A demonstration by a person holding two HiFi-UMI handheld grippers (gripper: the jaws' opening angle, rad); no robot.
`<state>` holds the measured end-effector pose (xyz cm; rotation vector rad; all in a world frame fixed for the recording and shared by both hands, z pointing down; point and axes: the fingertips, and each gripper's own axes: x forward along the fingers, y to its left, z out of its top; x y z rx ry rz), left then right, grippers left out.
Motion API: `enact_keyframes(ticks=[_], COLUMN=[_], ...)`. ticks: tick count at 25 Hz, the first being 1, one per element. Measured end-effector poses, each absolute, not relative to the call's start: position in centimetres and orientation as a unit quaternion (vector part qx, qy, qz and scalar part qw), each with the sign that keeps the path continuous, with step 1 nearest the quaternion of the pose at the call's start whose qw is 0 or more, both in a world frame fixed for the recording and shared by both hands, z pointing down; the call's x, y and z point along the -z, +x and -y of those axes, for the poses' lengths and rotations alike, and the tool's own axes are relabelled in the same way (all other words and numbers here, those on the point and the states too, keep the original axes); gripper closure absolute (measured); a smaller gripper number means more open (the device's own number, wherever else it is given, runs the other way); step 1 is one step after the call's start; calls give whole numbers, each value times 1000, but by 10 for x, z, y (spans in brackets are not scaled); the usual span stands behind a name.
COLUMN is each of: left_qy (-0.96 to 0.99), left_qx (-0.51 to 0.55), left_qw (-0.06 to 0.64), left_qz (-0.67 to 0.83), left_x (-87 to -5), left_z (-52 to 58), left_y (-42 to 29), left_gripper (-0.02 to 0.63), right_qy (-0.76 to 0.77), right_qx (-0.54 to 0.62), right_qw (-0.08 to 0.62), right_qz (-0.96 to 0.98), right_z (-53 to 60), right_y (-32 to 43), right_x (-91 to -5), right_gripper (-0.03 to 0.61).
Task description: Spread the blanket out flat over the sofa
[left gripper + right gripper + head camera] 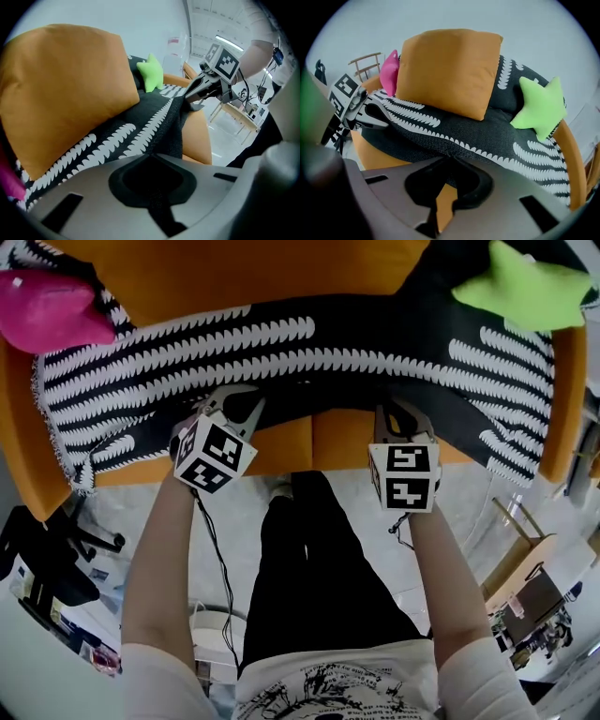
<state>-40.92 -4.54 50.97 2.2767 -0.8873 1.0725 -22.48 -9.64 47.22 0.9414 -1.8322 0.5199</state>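
Observation:
A black blanket [281, 352] with white leaf stripes lies bunched across the seat of the orange sofa [309, 442], partly under the cushions. My left gripper [239, 407] is at the blanket's front edge, left of centre. In the left gripper view its jaws [152, 157] are shut on a fold of the dark blanket [140, 131]. My right gripper [398, 418] is at the same edge further right. Its jaws [447, 161] are shut on the hem of the blanket [487, 136]. Each gripper shows in the other's view, the right gripper [192, 101] and the left gripper [389, 123], both pinching the edge.
An orange cushion [244, 273] leans on the backrest over the blanket. A pink cushion [47, 310] sits at the left end and a green star cushion [520, 287] at the right. The person's legs stand against the sofa front. A wooden chair [525, 568] stands on the right.

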Motion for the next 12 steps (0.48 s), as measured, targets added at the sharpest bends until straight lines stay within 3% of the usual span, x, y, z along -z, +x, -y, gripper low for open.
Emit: enact_keyframes(ticks=[12], left_qy=[838], left_qx=[-374], left_qw=[220], left_qz=[332], left_x=[-457], left_z=[-34], left_y=[-367], left_gripper=[592], right_qy=[412], right_qx=[-199], right_qw=[461], right_qz=[761], right_z=[27], right_y=[-181], right_x=[-428], right_gripper=[541])
